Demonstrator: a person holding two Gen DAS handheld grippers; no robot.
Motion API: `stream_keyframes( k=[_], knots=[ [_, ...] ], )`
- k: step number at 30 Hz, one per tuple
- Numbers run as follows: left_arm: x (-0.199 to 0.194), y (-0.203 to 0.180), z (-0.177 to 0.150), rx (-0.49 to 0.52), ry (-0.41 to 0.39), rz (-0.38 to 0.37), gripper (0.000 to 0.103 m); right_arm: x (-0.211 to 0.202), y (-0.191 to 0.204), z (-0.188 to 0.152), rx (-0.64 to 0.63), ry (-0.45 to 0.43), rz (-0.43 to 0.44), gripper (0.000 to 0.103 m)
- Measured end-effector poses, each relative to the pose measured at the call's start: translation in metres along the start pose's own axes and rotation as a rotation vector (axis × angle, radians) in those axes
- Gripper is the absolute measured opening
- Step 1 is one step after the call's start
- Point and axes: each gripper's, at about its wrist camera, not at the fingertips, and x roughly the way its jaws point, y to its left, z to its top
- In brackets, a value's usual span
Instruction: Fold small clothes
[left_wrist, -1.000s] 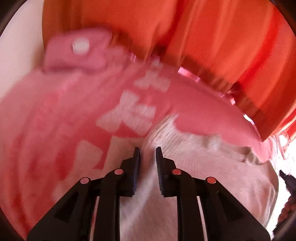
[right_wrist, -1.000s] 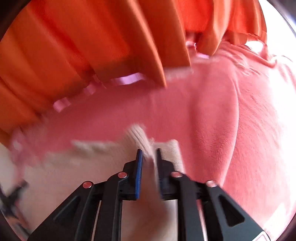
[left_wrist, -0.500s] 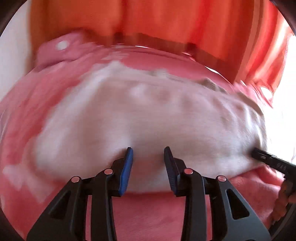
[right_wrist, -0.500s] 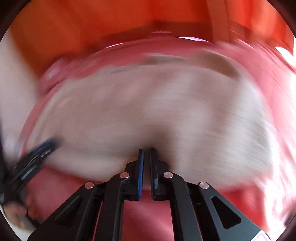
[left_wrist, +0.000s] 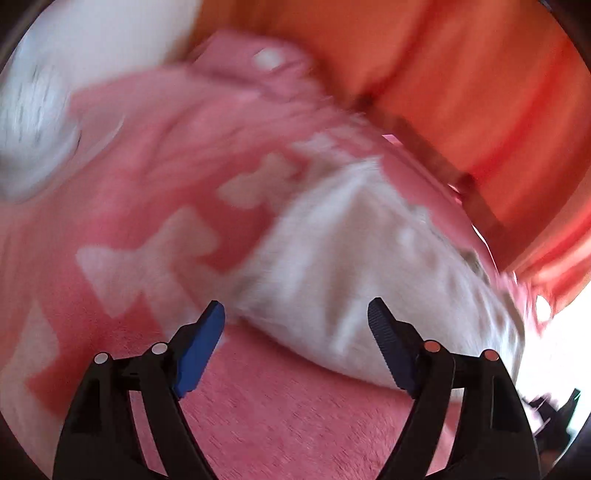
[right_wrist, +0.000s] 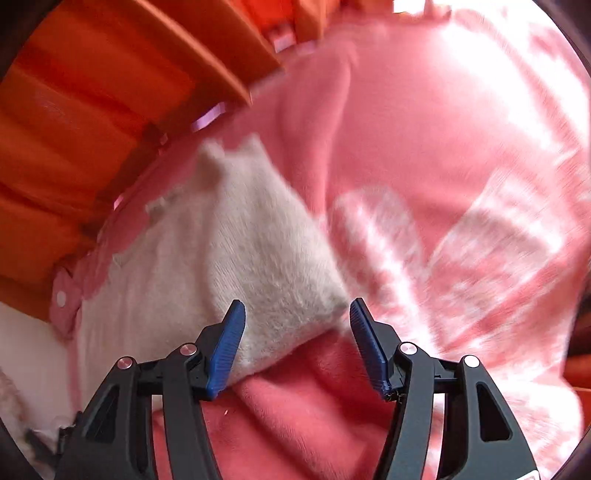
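The white cloth (right_wrist: 236, 258) looks soft and fuzzy, like wool. The pink blanket (right_wrist: 424, 122) under it is fluffy too. At twelve o'clock the orange curtain (left_wrist: 461, 74) is smooth, thin cloth. The right gripper (right_wrist: 295, 341) has black matt plastic arms and ridged blue pads (right_wrist: 227, 350).

Both wrist views look steeply down, close over the same white garment (left_wrist: 369, 266).

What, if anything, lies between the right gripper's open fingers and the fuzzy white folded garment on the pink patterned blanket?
Nothing visible does. The right gripper, jaws opening, hangs just over the near corner of the fuzzy white folded garment, which lies on the pink patterned blanket. The orange pleated curtain hangs well behind.
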Motion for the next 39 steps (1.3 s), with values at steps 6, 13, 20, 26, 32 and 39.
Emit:
stream_keyframes(
  k=[6,13,20,26,32,39],
  knots=[
    [0.013,0.010,0.017,-0.081,0.088,-0.072,0.017,-0.037,0.025,0.010,-0.109,-0.151,0.082,0.017],
    [0.026,0.013,0.006,-0.035,0.136,-0.013,0.014,0.011,-0.001,0.008,-0.093,0.025,-0.148,0.017],
    [0.001,0.007,0.008,0.022,0.068,-0.007,0.023,-0.029,0.013,-0.006,-0.099,-0.128,-0.180,0.029],
    [-0.020,-0.018,0.027,0.089,-0.045,0.003,0.061,-0.044,0.088,-0.019,-0.379,-0.275,-0.135,0.032],
    [0.029,-0.050,0.060,0.168,-0.008,0.022,0.076,0.001,0.181,-0.024,-0.655,-0.116,0.121,0.028],
    [0.087,-0.034,0.067,0.048,0.118,0.034,0.078,0.088,0.212,-0.023,-0.818,0.014,0.124,0.025]
  ],
)
